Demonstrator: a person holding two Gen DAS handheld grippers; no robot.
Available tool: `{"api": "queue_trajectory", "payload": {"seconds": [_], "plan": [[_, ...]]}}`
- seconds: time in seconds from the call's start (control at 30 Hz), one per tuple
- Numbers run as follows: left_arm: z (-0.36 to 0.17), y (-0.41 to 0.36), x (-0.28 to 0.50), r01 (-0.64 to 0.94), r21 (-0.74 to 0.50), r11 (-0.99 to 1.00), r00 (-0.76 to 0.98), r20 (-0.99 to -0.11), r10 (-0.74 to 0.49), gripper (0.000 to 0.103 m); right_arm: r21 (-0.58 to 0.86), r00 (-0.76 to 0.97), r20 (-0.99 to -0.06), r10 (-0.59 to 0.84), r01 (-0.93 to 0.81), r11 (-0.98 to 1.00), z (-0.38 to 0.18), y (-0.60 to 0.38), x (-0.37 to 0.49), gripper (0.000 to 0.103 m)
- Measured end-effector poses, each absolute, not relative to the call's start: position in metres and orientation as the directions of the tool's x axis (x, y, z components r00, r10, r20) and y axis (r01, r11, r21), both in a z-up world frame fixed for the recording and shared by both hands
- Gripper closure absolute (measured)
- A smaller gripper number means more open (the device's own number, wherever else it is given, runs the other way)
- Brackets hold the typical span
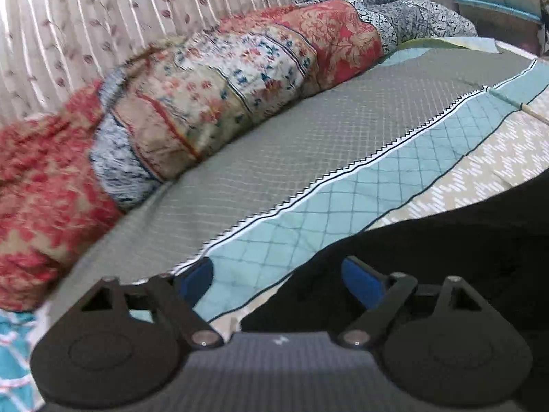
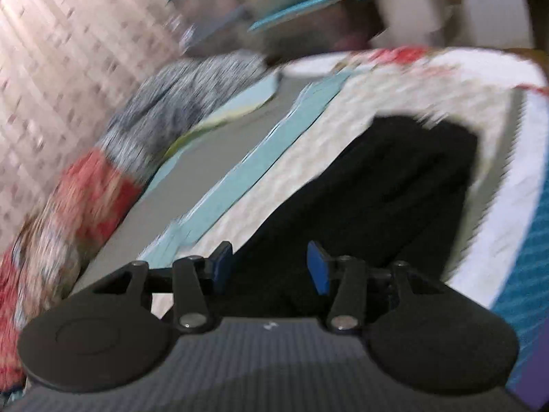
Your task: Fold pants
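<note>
The black pants (image 1: 456, 257) lie flat on the patterned bedspread (image 1: 308, 144), filling the lower right of the left wrist view. My left gripper (image 1: 278, 285) hovers over their near edge, open wide, its blue pads (image 1: 360, 281) apart with nothing gripped. In the blurred right wrist view the same black pants (image 2: 384, 199) stretch away from the gripper across the cream part of the bedspread (image 2: 446, 96). My right gripper (image 2: 271, 271) is open just above the dark cloth, blue pads (image 2: 319, 271) apart and not pressing on it.
A rolled floral quilt (image 1: 212, 96) lies along the far side of the bed against a pleated curtain (image 1: 68, 27). Blue-edged furniture (image 1: 497, 3) stands beyond the bed's far end. A teal cloth (image 1: 13, 350) shows at the lower left.
</note>
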State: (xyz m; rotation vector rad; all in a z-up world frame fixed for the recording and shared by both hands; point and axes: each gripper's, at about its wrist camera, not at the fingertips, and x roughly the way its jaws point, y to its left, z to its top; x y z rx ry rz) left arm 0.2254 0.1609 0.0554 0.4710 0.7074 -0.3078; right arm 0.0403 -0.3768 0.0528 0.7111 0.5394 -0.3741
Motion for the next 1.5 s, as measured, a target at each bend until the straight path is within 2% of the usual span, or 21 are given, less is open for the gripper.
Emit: {"api": "queue_trajectory", "payload": {"seconds": [0.03,0.07,0.1,0.13,0.2,0.3,0.6,0.7,0.8,0.9,1.0,1.03,1.07,1.13,1.2,1.23,1.27,1.3,1.43,1.47,1.5], "plan": [[0.05,0.161,0.232,0.435,0.289,0.853,0.707,-0.696,-0.125,0.033,0.513,0.799,-0.59,-0.118,0.484,0.708,0.05,-0.371,0.046,0.052],[0.043,0.163,0.24,0.446,0.252,0.859,0.675,-0.724,-0.139,0.053,0.514,0.794,-0.599,-0.099,0.477,0.713,0.048,-0.367,0.049,0.052],[0.035,0.167,0.251,0.453,0.208,0.867,0.63,-0.763,-0.146,0.067,0.513,0.789,-0.609,-0.085,0.472,0.717,0.046,-0.364,0.054,0.052],[0.026,0.168,0.258,0.449,0.174,0.876,0.581,-0.802,-0.138,0.094,0.51,0.783,-0.617,-0.074,0.47,0.72,0.045,-0.363,0.057,0.052],[0.024,0.164,0.252,0.452,0.205,0.868,0.604,-0.787,-0.129,0.098,0.506,0.776,-0.627,-0.063,0.467,0.725,0.043,-0.365,0.058,0.052],[0.04,0.161,0.23,0.447,0.186,0.875,0.632,-0.758,-0.161,0.098,0.505,0.772,-0.633,-0.048,0.46,0.73,0.043,-0.361,0.061,0.052],[0.152,0.15,0.08,0.482,0.143,0.864,0.77,-0.54,-0.34,0.098,0.539,0.804,-0.594,0.016,0.382,0.751,0.057,-0.34,0.037,0.052],[0.155,0.142,0.014,0.497,0.121,0.859,0.769,-0.519,-0.372,0.098,0.537,0.811,-0.584,0.041,0.347,0.769,0.062,-0.328,0.03,0.052],[0.131,0.136,-0.036,0.508,0.111,0.854,0.747,-0.552,-0.372,0.098,0.528,0.811,-0.58,0.077,0.303,0.793,0.064,-0.309,0.025,0.052],[0.088,0.133,-0.067,0.503,0.044,0.863,0.663,-0.66,-0.353,0.094,0.512,0.793,-0.593,0.14,0.237,0.826,0.065,-0.28,0.027,0.051],[0.081,0.151,-0.092,0.458,-0.033,0.888,0.675,-0.638,-0.371,0.091,0.501,0.75,-0.604,0.27,0.094,0.861,0.07,-0.238,0.037,0.05],[0.084,0.164,-0.095,0.417,-0.081,0.905,0.696,-0.611,-0.376,0.084,0.485,0.738,-0.6,0.307,0.031,0.874,0.074,-0.222,0.039,0.046],[0.088,0.178,-0.096,0.361,-0.137,0.922,0.725,-0.58,-0.37,0.068,0.468,0.723,-0.597,0.348,-0.038,0.883,0.078,-0.206,0.042,0.043],[0.093,0.207,-0.09,0.234,-0.269,0.934,0.777,-0.526,-0.346,0.049,0.451,0.702,-0.584,0.409,-0.138,0.882,0.083,-0.179,0.047,0.039],[0.093,0.232,-0.07,0.126,-0.406,0.905,0.791,-0.51,-0.339,0.047,0.431,0.712,-0.584,0.389,-0.134,0.892,0.083,-0.165,0.056,0.039],[0.091,0.24,-0.056,0.084,-0.458,0.885,0.786,-0.515,-0.341,0.034,0.433,0.716,-0.589,0.376,-0.113,0.894,0.081,-0.161,0.063,0.039],[0.085,0.245,-0.042,0.038,-0.496,0.867,0.776,-0.532,-0.338,0.008,0.451,0.715,-0.592,0.373,-0.091,0.888,0.076,-0.16,0.071,0.039],[0.079,0.247,-0.029,0.0,-0.525,0.851,0.763,-0.551,-0.339,0.0,0.474,0.712,-0.597,0.371,-0.061,0.879,0.071,-0.161,0.079,0.039],[0.04,0.238,0.019,-0.068,-0.66,0.748,0.638,-0.606,-0.476,0.001,0.535,0.676,-0.667,0.313,0.142,0.833,0.043,-0.189,0.102,0.039],[0.032,0.232,0.025,-0.077,-0.67,0.738,0.618,-0.613,-0.492,0.007,0.556,0.667,-0.678,0.309,0.19,0.809,0.038,-0.196,0.108,0.038],[0.025,0.223,0.03,-0.077,-0.666,0.742,0.596,-0.628,-0.501,0.019,0.585,0.662,-0.675,0.326,0.213,0.782,0.033,-0.2,0.115,0.039]]}}
